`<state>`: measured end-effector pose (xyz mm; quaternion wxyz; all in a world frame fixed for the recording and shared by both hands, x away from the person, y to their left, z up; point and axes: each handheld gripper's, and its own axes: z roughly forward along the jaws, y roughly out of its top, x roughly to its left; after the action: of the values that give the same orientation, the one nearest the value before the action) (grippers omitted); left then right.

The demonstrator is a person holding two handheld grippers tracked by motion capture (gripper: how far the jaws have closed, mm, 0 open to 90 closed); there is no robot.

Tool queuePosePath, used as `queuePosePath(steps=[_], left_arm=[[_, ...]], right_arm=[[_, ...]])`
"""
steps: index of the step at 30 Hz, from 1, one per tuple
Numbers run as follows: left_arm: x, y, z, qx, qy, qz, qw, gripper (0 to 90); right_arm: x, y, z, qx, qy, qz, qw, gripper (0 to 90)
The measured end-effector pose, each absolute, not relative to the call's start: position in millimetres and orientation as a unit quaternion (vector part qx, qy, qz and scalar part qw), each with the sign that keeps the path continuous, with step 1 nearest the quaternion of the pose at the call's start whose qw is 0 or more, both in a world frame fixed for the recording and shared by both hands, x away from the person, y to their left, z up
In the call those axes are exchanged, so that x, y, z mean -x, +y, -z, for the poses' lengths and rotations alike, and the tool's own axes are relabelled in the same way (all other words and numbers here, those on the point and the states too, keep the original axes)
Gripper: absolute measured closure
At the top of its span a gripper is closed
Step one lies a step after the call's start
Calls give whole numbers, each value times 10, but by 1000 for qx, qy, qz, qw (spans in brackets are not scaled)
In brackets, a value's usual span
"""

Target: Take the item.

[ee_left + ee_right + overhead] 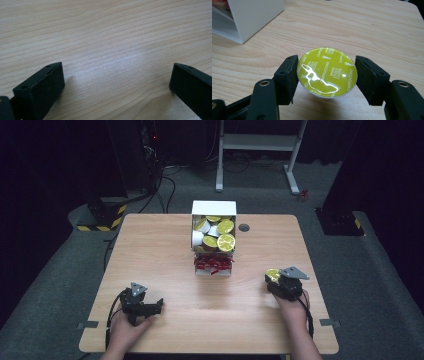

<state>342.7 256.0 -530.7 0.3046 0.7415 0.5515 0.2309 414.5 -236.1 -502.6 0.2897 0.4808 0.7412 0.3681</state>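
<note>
The coffee capsule (327, 75) sits clamped between the two pads of the right gripper (327, 77), its glossy yellow-green foil lid facing up toward the camera. In the high view the capsule (273, 274) shows at the front of the right gripper (280, 282), over the right side of the wooden table (160, 255) and well apart from the white box (214, 208) at the table's middle, where more yellow-lidded capsules (220, 234) are piled above a compartment of red ones (214, 264).

The step in hand looks like carrying a single capsule away from the box to set it down on the bare wood — it hangs just above the tabletop, a shadow under it. The next move calls for lowering it flat, then easing the pads apart without tipping it.

The foil reads "CAPPUCCINO" repeated around the rim, with "NESCAFÉ Dolce Gusto" in small white print across the middle.

The left gripper (117, 82) rests low over the table's left side, its jaws spread wide with nothing between them — only wood grain.
</note>
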Motion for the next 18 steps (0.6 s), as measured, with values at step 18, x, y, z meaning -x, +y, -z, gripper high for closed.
queuePosePath(steps=[18], left_arm=[[-3422, 2560, 5306, -742, 552, -230, 304, 2]], right_arm=[[-4181, -2531, 5146, -510, 730, -339, 305, 379]])
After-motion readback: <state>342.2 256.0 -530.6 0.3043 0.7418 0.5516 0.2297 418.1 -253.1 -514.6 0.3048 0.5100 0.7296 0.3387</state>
